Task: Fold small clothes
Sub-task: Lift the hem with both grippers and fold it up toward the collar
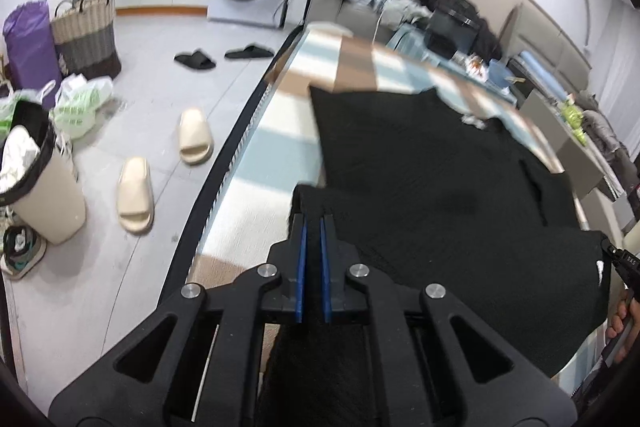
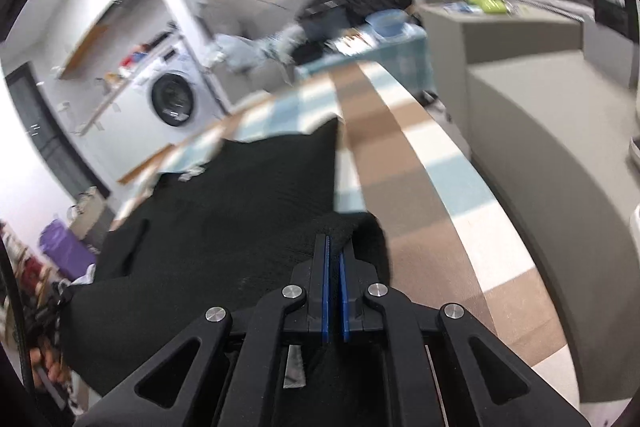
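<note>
A: On the striped bench (image 1: 256, 163), what's each gripper doing?

B: The left gripper (image 1: 313, 223) has its blue pads nearly together with a near corner of the black garment (image 1: 420, 163) pinched between them. The right gripper (image 2: 334, 247) is the same: pads almost closed, with black cloth bunched between them at the other near corner.

A: And where does the garment lie?

B: Its far part is spread flat on the bench, two far corners pointing away. The near edge is lifted between the two grippers, so the cloth hangs in a slack span from one to the other. Both views are blurred, so I'd judge this as mid-fold, near edge being carried toward the far edge.

A: What could spoil it?

B: Mostly uneven travel. If one gripper leads, the fold line will run crooked and the corners won't meet. The knit looks thick and soft, so a thin pinch at a corner could slip out under the cloth's weight.

A: Anything else?

B: The left side of the garment sits near the bench's left edge, with the floor and the cream slippers (image 1: 164, 171) beyond; a sideways drag could pull it over. Dragging low could also bunch the layer beneath.
</note>
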### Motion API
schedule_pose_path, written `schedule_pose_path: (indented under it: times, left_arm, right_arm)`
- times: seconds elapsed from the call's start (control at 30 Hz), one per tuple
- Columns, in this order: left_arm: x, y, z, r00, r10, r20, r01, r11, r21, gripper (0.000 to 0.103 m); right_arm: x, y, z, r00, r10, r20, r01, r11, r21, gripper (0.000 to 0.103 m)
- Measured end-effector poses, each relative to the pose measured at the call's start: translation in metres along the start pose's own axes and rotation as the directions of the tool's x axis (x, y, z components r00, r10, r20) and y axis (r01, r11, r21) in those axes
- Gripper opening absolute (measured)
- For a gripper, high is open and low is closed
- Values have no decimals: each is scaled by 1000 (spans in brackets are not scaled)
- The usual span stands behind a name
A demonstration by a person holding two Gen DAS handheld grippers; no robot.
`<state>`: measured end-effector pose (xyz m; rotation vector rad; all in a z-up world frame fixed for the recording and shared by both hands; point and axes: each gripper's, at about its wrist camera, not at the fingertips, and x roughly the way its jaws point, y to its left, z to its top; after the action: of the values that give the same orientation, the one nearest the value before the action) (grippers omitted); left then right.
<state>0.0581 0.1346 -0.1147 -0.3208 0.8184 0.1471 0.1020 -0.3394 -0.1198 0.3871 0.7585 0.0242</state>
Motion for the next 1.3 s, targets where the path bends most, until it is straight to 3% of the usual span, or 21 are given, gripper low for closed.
schedule_pose_path:
  times: [0.13, 0.17, 0.2, 0.27, 0.43, 0.5, 0.57, 0.73, 0.8, 0.93, 1.0, 1.03, 1.1, 1.17, 1.23, 1.3]
  left_arm:
    - [5, 4, -8, 1000, -6, -12, 6, 1000, 3, 7]
    - [5, 4, -9, 1000, -9, -12, 9, 1000, 7, 12]
    - [2, 5, -11, 1000, -11, -13, 11, 1000, 4, 15]
    - [1, 8, -16, 1000, -22, -11, 22, 1000, -11, 19]
    - [-6, 10, -25, 1000, -25, 12, 25, 1000, -10, 18]
    - [-9, 6, -25, 999, -28, 29, 28, 1000, 6, 6]
    - [-16, 3, -24, 998, -29, 56, 28, 999, 16, 4]
    - [-26, 1, -6, 993, -42, 108, 42, 999, 2, 4]
    - [-19, -1, 0, 994, -32, 102, 32, 999, 3, 4]
    - [6, 0, 2, 999, 2, 44, -2, 1000, 3, 4]
    - [13, 3, -1, 1000, -1, 13, 1, 1000, -9, 5]
    - [13, 5, -2, 1000, 4, 4, -4, 1000, -22, 10]
    - [9, 11, -5, 1000, -11, -12, 10, 999, -53, 20]
    - [4, 17, -10, 1000, -18, -10, 17, 997, -76, 40]
    - [-4, 23, -16, 1000, -15, -2, 15, 995, -103, 51]
    - [-12, 28, -24, 1000, -9, -7, 9, 993, -121, 54]
  right_arm:
    - [0, -6, -2, 1000, 20, -23, -19, 999, 33, 10]
    - [-3, -8, -3, 999, 43, -15, -43, 998, 38, 17]
    - [-10, -12, -6, 996, 93, -6, -93, 995, 46, 32]
    - [-17, -15, -13, 992, 127, 5, -127, 991, 42, 42]
    - [-6, -4, -21, 997, 66, -33, -68, 997, -41, 40]
    - [0, -1, -21, 998, 52, -37, -54, 997, -56, 23]
    - [0, 6, -18, 999, 45, -23, -47, 995, -86, 5]
    - [-19, 15, 2, 989, 112, 92, -105, 991, -78, 4]
    - [-14, 18, 8, 993, 73, 97, -66, 995, -79, 4]
    - [13, 10, 9, 1000, 5, 5, -5, 1000, -26, 4]
    - [20, 3, 5, 999, -10, -43, 10, 1000, -2, 11]
    - [18, -2, 2, 998, 7, -55, -6, 1000, 19, 14]
    - [10, -14, -5, 995, 88, -56, -84, 993, 80, 41]
    - [-4, -25, -15, 988, 153, -34, -148, 981, 125, 46]
    - [-17, -34, -25, 989, 146, -37, -139, 980, 139, 47]
    - [-28, -42, -35, 990, 140, -25, -134, 978, 161, 48]
